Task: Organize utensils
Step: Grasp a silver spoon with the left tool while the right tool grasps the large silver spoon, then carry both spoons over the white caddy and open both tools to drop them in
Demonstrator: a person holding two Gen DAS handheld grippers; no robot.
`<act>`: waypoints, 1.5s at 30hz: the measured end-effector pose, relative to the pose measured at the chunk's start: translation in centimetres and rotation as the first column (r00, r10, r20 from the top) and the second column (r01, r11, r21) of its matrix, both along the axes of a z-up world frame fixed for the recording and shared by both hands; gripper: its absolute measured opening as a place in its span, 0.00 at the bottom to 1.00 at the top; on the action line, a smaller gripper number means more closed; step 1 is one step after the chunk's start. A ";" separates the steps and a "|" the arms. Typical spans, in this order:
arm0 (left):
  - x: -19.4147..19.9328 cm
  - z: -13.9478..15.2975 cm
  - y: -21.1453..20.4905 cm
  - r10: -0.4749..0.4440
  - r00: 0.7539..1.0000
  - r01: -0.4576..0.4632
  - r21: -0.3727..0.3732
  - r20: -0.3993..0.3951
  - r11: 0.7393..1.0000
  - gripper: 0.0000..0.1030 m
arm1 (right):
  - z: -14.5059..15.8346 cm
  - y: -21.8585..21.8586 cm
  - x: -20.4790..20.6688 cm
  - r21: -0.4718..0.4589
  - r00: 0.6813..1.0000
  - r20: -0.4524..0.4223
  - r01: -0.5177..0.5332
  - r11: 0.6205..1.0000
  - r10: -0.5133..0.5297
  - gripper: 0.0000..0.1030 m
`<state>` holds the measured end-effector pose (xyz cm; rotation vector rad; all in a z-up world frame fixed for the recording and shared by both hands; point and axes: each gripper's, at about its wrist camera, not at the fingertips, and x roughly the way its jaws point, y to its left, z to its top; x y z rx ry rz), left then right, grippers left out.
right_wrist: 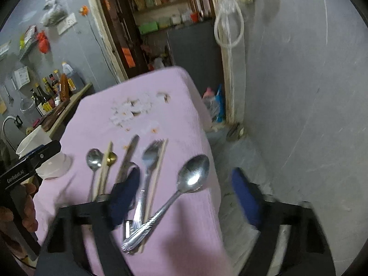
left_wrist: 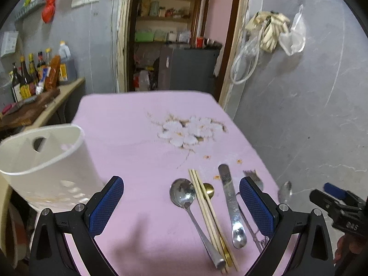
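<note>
Utensils are lying in a loose row on the pink-clothed bench (left_wrist: pixel 128 124): a steel spoon (left_wrist: pixel 184 194), chopsticks (left_wrist: pixel 208 211), a knife (left_wrist: pixel 230 197), a fork (right_wrist: pixel 147 174) and a large spoon (right_wrist: pixel 192 177). The left gripper (left_wrist: pixel 181 207) is hovering with jaws released around the spoon and chopsticks. The right gripper (right_wrist: pixel 186 197), jaws released and empty, is straddling the fork and large spoon. A white holder (left_wrist: pixel 46 158) is standing to the left.
</note>
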<state>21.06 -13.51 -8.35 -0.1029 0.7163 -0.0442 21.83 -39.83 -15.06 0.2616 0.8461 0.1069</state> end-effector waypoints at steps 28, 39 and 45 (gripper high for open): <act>7.3 -7.4 2.0 -0.086 0.959 0.056 -0.115 -0.271 0.992 0.31 | -2.5 5.4 6.8 0.091 0.964 -0.067 -0.251 0.964 0.257 0.03; 6.4 -5.3 1.5 -0.083 0.964 0.056 -0.111 -0.254 0.992 0.04 | 1.5 5.4 4.2 0.018 0.970 -0.007 -0.243 0.970 0.244 0.03; 3.7 -1.0 1.6 -0.018 0.993 0.012 -0.043 -0.121 0.999 0.04 | 5.9 6.4 1.3 -0.059 0.975 0.104 -0.193 0.979 0.198 0.03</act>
